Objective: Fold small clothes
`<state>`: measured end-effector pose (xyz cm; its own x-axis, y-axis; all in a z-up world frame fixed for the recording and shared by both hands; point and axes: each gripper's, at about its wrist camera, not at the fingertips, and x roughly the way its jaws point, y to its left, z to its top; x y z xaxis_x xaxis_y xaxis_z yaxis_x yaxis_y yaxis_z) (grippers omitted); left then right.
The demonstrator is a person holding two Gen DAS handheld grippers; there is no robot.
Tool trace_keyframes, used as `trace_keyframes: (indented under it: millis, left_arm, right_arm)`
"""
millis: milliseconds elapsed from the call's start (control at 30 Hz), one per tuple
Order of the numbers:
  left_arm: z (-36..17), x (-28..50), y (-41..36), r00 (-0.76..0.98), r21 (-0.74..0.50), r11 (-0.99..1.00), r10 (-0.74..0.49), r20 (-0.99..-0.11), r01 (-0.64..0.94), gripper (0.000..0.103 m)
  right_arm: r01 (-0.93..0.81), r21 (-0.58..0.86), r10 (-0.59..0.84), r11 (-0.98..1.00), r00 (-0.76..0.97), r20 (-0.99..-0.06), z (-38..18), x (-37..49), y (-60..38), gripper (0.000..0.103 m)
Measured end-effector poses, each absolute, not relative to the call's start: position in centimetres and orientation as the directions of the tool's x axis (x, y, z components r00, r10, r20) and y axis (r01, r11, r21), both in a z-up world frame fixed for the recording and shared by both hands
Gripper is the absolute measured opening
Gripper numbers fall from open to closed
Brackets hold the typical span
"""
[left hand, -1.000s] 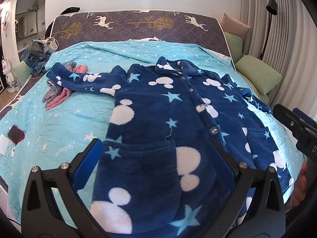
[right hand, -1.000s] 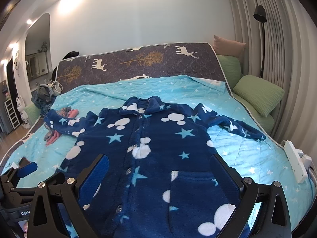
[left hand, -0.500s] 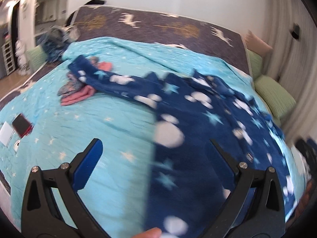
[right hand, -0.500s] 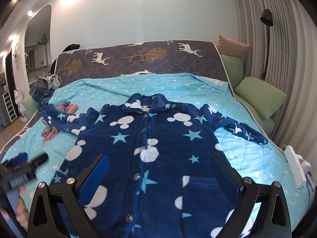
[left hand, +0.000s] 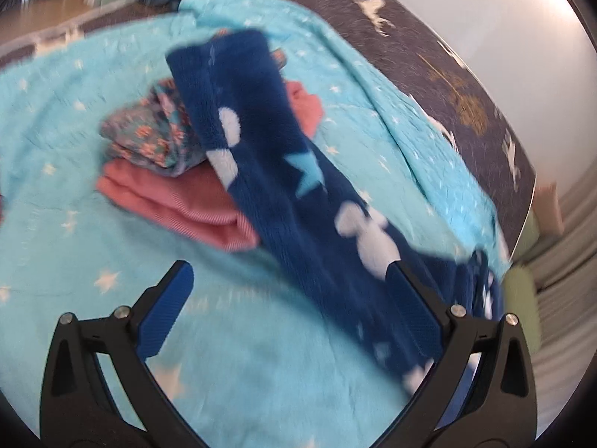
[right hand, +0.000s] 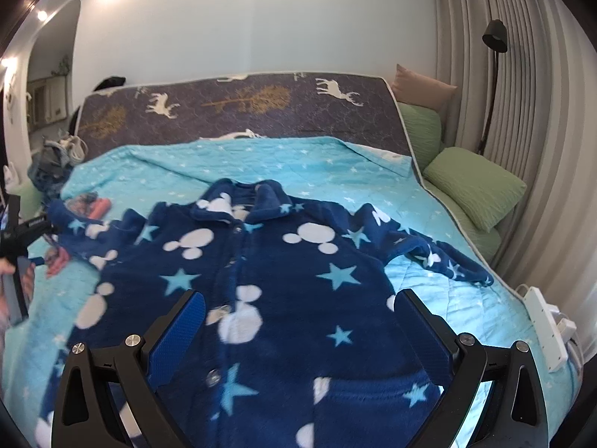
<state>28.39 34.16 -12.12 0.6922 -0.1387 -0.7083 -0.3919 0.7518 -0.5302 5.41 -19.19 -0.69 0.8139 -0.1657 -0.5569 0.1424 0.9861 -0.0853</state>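
Sleeve point(left hand: 261, 142) first: your left gripper point(left hand: 291, 313) hangs wide open and empty near the left cuff, which drapes over the folded clothes point(left hand: 175, 183), ready to pinch it inward. Your right gripper point(right hand: 302, 332), equally spread and holding nothing, hovers above the fleece robe point(right hand: 268, 291) lying flat on the blanket point(right hand: 261, 160).

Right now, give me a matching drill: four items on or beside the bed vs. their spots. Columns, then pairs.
1. navy fleece jacket
2. folded pink garment
3. green pillow
4. white power strip

A. under the jacket's sleeve end
B. bed's right edge, near corner
C. spread flat on the turquoise blanket
D. beside the curtain

1-C, 2-A, 3-D, 4-B
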Motion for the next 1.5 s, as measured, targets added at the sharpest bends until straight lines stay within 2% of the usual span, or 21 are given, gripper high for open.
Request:
trace_keyframes:
  millis: [100,167,200,267,333,367,433,500,567,667,833,900,967,1000,1100,1300,1333,1367,1400,1433,1500]
  left_arm:
    - [-13.7,29.7,35.4,0.706,-0.599,0.675,-0.161,-0.690,-0.431,0.093]
    - [-13.9,30.5,35.6,0.715,-0.629,0.663,-0.199,-0.671,-0.406,0.057]
    - [-13.6,30.5,35.5,0.711,-0.605,0.677,-0.170,-0.683,-0.419,0.047]
    - [-12.4,30.3,35.1,0.709,-0.542,0.707,-0.082,-0.701,-0.454,0.017]
    - [-10.0,29.8,34.0,0.727,-0.477,0.747,0.012,-0.686,-0.462,0.016]
    - [-8.1,29.4,32.6,0.763,-0.457,0.777,0.044,-0.645,-0.432,0.001]
    - [-4.4,29.3,29.3,0.823,-0.421,0.846,0.038,-0.566,-0.328,0.002]
    - [-0.1,29.1,23.0,0.878,-0.307,0.930,0.032,-0.478,-0.201,0.002]
    - [2.5,29.0,17.3,0.902,-0.243,0.967,-0.039,-0.429,-0.074,0.002]
    - [3.5,30.0,11.7,0.879,-0.252,0.966,-0.162,-0.449,0.049,0.002]
    - [0.1,31.4,6.8,0.810,-0.203,0.976,-0.177,-0.558,0.074,0.002]
    - [-1.2,30.6,7.6,0.794,-0.188,0.982,-0.130,-0.594,0.021,0.015]
    - [-2.9,28.6,9.9,0.779,-0.161,0.983,-0.030,-0.626,-0.092,0.067]
    - [-3.5,27.5,11.8,0.785,-0.154,0.976,0.024,-0.619,-0.151,0.073]
    - [-4.5,25.1,17.3,0.787,-0.132,0.952,0.146,-0.600,-0.277,0.074]
    - [-7.1,28.7,27.1,0.712,-0.236,0.872,0.166,-0.683,-0.430,0.071]
    - [-7.4,29.4,27.4,0.713,-0.256,0.867,0.149,-0.685,-0.427,0.058]
    - [-7.6,30.4,27.9,0.712,-0.277,0.862,0.128,-0.691,-0.424,0.033]
    - [-7.7,31.0,28.1,0.705,-0.282,0.858,0.123,-0.699,-0.430,0.019]
    - [-7.5,31.7,28.3,0.704,-0.295,0.851,0.117,-0.701,-0.435,0.010]
    - [-5.2,31.7,26.8,0.758,-0.312,0.860,0.123,-0.641,-0.403,0.010]
  right_arm:
    - [0.157,-0.097,-0.184,0.983,0.800,-0.571,-1.4,6.9,-19.6,0.103]
    - [0.161,-0.093,-0.185,0.983,0.790,-0.584,-1.8,8.0,-19.8,0.103]
    - [0.162,-0.089,-0.183,0.983,0.787,-0.589,-2.1,8.4,-19.9,0.103]
    - [0.160,-0.079,-0.175,0.984,0.782,-0.599,-2.4,9.2,-20.2,0.103]
    - [0.155,-0.064,-0.162,0.986,0.783,-0.601,-2.6,9.9,-20.4,0.103]
    - [0.151,-0.058,-0.156,0.987,0.786,-0.598,-2.6,10.2,-20.6,0.103]
    - [0.147,-0.057,-0.152,0.988,0.792,-0.591,-2.5,10.6,-20.6,0.103]
    - [0.150,-0.059,-0.156,0.987,0.800,-0.580,-2.3,10.8,-21.0,0.103]
    - [0.160,-0.046,-0.158,0.986,0.808,-0.567,-2.0,10.7,-21.4,0.103]
    - [0.188,-0.020,-0.167,0.982,0.812,-0.559,-1.8,10.2,-22.7,0.103]
    - [0.266,0.007,-0.216,0.964,0.797,-0.563,-1.9,8.5,-26.4,0.103]
    - [0.294,0.010,-0.235,0.956,0.784,-0.574,-2.2,8.1,-28.0,0.103]
    - [0.315,0.017,-0.248,0.949,0.776,-0.580,-2.4,7.8,-29.2,0.103]
    - [0.320,0.019,-0.250,0.947,0.776,-0.579,-2.4,7.6,-29.6,0.103]
    - [0.324,0.029,-0.250,0.946,0.781,-0.573,-2.4,7.3,-30.5,0.103]
    - [0.207,0.118,-0.087,0.971,0.770,-0.633,-3.2,9.7,-29.6,0.103]
    - [0.160,0.143,-0.031,0.977,0.762,-0.647,-3.2,10.5,-28.9,0.103]
    - [0.124,0.158,0.011,0.980,0.753,-0.657,-3.2,11.1,-28.2,0.103]
    - [0.074,0.177,0.065,0.982,0.738,-0.672,-3.2,12.1,-27.4,0.103]
    - [0.036,0.189,0.105,0.981,0.723,-0.683,-3.3,12.9,-26.7,0.103]
    - [-0.013,0.209,0.159,0.978,0.697,-0.699,-3.2,14.6,-25.5,0.103]
